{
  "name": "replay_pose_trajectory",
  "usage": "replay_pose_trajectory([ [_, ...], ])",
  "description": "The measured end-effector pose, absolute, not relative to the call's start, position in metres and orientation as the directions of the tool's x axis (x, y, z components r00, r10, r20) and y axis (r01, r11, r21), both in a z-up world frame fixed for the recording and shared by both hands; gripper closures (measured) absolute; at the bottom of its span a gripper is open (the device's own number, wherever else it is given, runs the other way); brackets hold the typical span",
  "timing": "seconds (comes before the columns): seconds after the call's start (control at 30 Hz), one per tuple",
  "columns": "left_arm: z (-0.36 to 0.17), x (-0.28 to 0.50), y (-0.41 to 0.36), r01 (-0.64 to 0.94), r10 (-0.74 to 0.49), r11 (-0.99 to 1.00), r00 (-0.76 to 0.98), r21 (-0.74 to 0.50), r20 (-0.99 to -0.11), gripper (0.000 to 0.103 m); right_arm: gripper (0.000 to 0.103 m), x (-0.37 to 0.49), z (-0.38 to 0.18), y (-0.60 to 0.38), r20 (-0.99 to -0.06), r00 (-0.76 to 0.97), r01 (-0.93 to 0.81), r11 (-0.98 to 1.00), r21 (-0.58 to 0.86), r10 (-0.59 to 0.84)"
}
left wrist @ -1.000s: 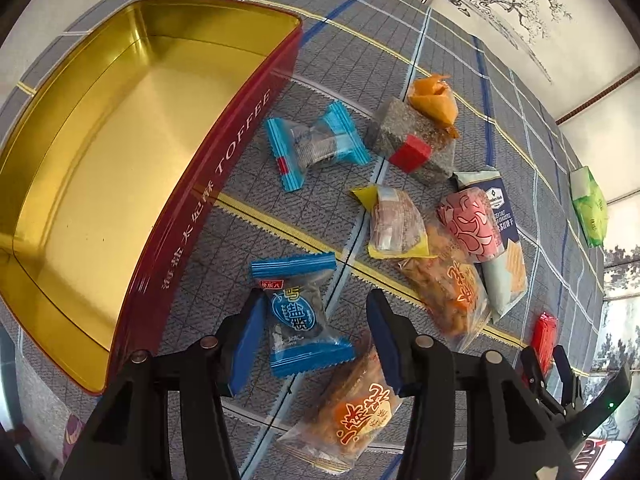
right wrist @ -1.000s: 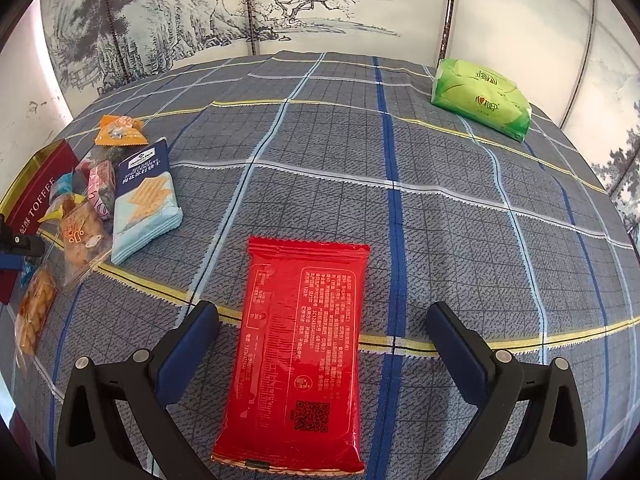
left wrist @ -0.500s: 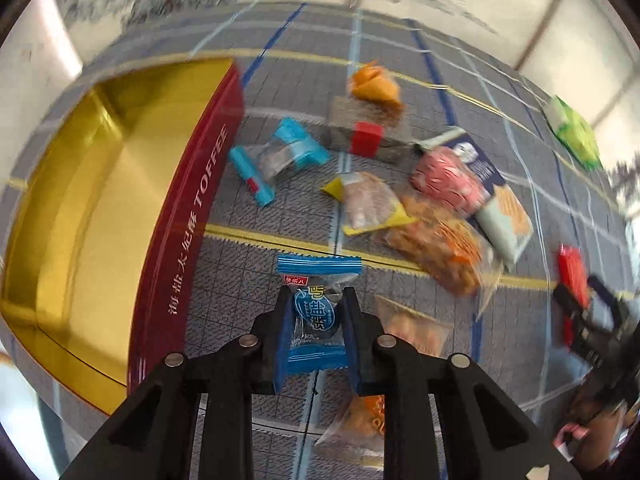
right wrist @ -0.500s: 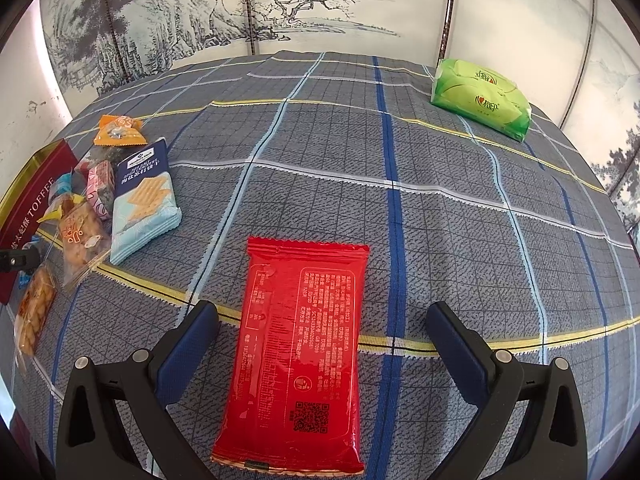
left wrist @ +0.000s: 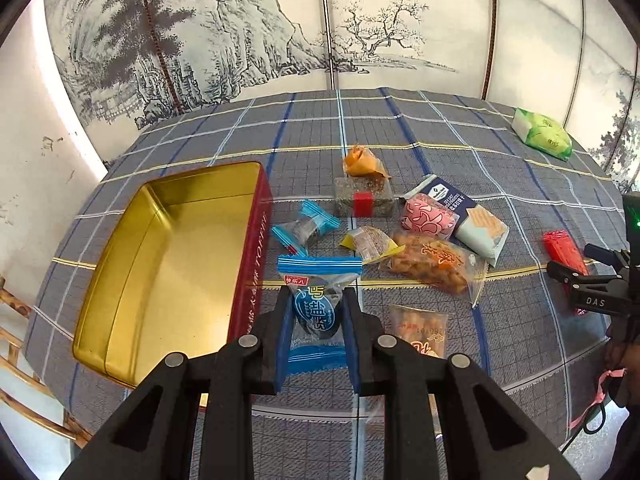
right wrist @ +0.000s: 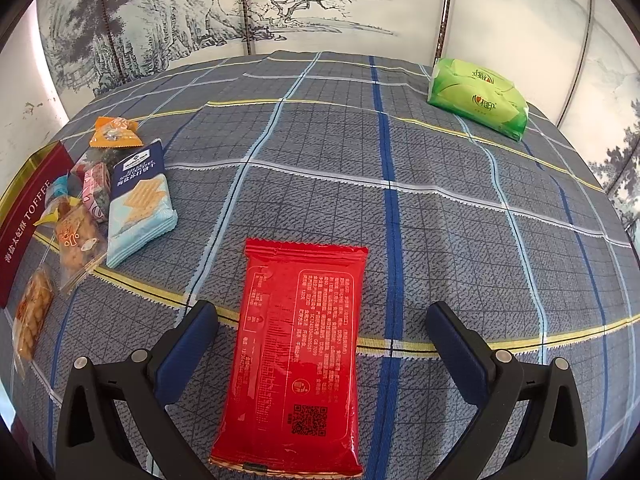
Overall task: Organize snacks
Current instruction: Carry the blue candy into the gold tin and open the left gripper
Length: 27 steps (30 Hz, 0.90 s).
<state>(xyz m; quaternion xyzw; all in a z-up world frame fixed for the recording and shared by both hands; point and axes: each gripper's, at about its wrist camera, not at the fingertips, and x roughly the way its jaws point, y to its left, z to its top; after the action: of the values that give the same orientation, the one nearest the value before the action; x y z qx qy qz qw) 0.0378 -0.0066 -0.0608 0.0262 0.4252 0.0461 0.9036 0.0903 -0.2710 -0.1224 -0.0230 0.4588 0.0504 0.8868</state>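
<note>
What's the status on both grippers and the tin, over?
Left gripper shut on blue candy packet, beside the open toffee tin. Right gripper open, red packet flat on the cloth between its fingers. Tin empty, nothing blocking.

Toffee tin (left wrist: 168, 264): metal, glossy gold inside, red lacquered outer wall. Tablecloth (right wrist: 320, 184): woven cloth, matt, coarse weave. Blue candy wrapper (left wrist: 316, 312), red pack (right wrist: 296, 344) and green pack (right wrist: 476, 96): glossy plastic film; the gripper arms look matt black plastic and the far wall panels (left wrist: 280, 24) smooth and matt.
</note>
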Motion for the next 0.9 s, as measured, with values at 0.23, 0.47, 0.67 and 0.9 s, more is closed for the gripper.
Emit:
replay_pose_trajectory([
  [0.23,-0.053,0.03,0.005,-0.071,0.104,0.995,0.658,0.076,-0.746,0.083,0.0,0.093,-0.122,-0.273,-0.82,0.568,-0.108,0.994,0.009,0.069],
  [0.47,-0.043,0.029,0.03,-0.102,0.122,0.992,0.672,0.073,-0.731,0.083,0.0,0.088,-0.121,-0.273,-0.831,0.555,-0.072,0.997,0.006,0.045],
  [0.67,-0.039,0.043,0.075,-0.155,0.16,0.985,0.655,0.076,-0.739,0.083,0.0,0.081,-0.12,-0.273,-0.84,0.542,-0.057,0.998,0.006,0.036],
  [0.9,-0.059,0.074,0.129,-0.21,0.211,0.972,0.579,0.106,-0.788,0.083,0.0,0.064,-0.12,-0.274,-0.838,0.545,-0.048,0.999,0.005,0.031],
])
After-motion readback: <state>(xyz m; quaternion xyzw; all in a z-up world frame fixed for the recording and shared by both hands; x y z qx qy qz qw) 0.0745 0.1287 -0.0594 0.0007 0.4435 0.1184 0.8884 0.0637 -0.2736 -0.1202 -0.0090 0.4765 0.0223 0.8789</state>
